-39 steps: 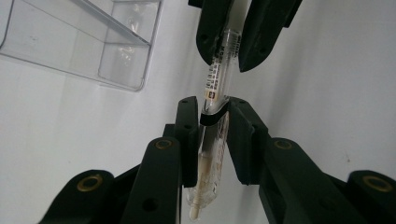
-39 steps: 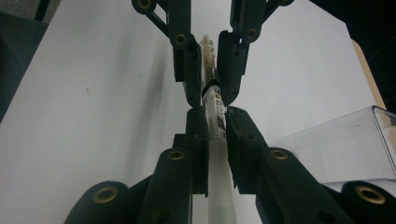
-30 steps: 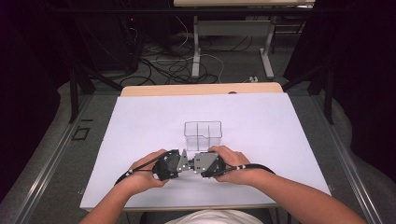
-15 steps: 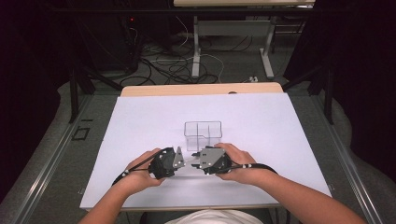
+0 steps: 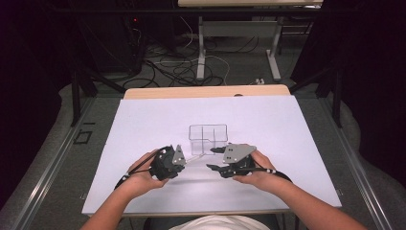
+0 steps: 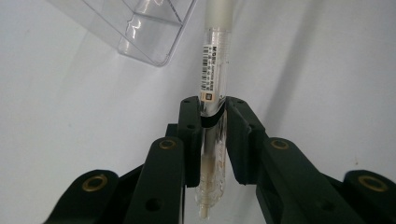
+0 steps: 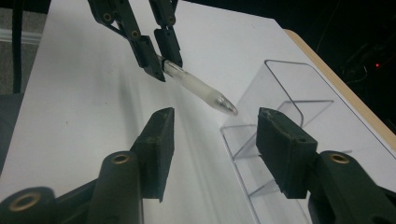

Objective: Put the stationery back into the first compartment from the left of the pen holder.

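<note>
A clear pen with a barcode label and a frosted grip is clamped in my left gripper, which is shut on its barrel. In the high view the left gripper holds the pen pointing right, just in front of a clear divided box. My right gripper faces it, open, a short gap from the pen's tip. In the right gripper view its jaws stand wide apart, holding nothing. The pen and the left gripper lie beyond them, and the box stands to the right.
A white sheet covers the table, with a wooden edge at the far side. Beyond the table are cables on the floor and the legs of another desk. The box's corner sits left of the pen.
The two grippers were close together a second ago. The right one has drawn back to the right and now stands open, off the pen. The left gripper still holds the pen.
</note>
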The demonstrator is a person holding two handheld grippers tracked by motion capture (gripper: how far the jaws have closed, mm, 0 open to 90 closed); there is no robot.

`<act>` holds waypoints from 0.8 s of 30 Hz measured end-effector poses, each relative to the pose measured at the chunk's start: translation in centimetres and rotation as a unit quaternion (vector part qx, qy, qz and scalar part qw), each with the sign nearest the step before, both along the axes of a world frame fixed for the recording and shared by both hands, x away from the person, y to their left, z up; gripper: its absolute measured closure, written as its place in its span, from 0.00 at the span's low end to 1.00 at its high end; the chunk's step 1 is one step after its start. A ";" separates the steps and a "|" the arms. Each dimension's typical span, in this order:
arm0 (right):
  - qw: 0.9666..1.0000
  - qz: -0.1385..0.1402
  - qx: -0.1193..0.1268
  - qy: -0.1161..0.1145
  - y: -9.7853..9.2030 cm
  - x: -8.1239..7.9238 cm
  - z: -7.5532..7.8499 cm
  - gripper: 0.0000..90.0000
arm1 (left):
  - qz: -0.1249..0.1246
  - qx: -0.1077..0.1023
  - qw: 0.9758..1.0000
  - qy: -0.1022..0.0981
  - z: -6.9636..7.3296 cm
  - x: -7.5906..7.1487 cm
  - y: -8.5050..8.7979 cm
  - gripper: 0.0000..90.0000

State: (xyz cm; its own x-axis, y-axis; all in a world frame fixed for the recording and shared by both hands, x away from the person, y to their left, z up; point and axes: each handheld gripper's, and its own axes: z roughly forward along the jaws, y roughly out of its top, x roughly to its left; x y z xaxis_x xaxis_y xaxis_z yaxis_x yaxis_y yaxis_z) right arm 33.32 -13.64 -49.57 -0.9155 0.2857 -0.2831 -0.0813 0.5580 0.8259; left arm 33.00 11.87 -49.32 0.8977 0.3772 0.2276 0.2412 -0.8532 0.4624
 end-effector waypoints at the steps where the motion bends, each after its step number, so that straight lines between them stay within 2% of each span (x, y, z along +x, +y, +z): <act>1: 1.000 -0.004 0.004 0.005 -0.3 0.0 -0.1 0.50 | 0.003 -0.003 1.000 0.003 0.0 0.0 0.0 0.86; 5: 0.999 -0.024 0.023 0.026 -1.4 0.0 -0.3 0.48 | 0.013 -0.012 1.000 0.008 0.2 0.0 0.2 0.86; 8: 0.998 -0.038 0.034 0.033 -2.3 0.1 -0.5 0.46 | 0.018 -0.034 0.999 0.013 0.6 0.1 0.2 0.86; 10: 0.997 -0.050 0.041 0.036 -2.9 0.1 -0.6 0.43 | 0.026 -0.044 0.998 0.023 1.0 0.2 0.2 0.86; 12: 0.995 -0.068 0.053 0.044 -3.5 0.2 -0.7 0.36 | 0.030 -0.061 0.997 0.028 1.5 0.3 0.3 0.86; 14: 0.993 -0.088 0.065 0.053 -4.1 0.4 -0.7 0.35 | 0.035 -0.083 0.996 0.030 1.9 0.5 0.3 0.86; 16: 0.990 -0.103 0.078 0.061 -4.8 0.7 -0.7 0.31 | 0.032 -0.095 0.994 0.036 2.4 0.9 0.4 0.86; 18: 0.987 -0.119 0.087 0.068 -5.3 1.0 -0.7 0.28 | 0.042 -0.120 0.991 0.037 2.7 1.1 0.4 0.86; 19: 0.985 -0.127 0.093 0.077 -5.6 1.1 -0.7 0.28 | 0.048 -0.134 0.989 0.041 2.9 1.3 0.4 0.86; 20: 0.983 -0.134 0.096 0.085 -5.9 1.2 -0.8 0.25 | 0.056 -0.149 0.986 0.038 3.0 1.4 0.4 0.86; 21: 0.980 -0.146 0.105 0.088 -6.1 1.4 -0.9 0.23 | 0.053 -0.152 0.986 0.044 3.3 1.6 0.4 0.86; 22: 0.977 -0.156 0.111 0.092 -6.3 1.6 -0.9 0.21 | 0.058 -0.165 0.984 0.039 3.4 1.7 0.4 0.86; 23: 0.974 -0.170 0.115 0.100 -6.6 1.7 -1.0 0.20 | 0.059 -0.169 0.983 0.045 3.6 1.9 0.4 0.86; 24: 0.971 -0.180 0.114 0.108 -6.9 1.9 -1.1 0.19 | 0.065 -0.180 0.981 0.041 3.7 2.1 0.4 0.86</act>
State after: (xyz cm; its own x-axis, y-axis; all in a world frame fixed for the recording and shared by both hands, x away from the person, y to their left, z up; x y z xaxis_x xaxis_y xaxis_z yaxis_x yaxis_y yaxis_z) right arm 35.26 -20.50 -50.68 -0.7753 0.6315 0.0118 0.2739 0.3194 0.9072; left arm 35.05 12.27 -45.59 0.8460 0.5331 -0.0124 0.3865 -0.5969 0.7031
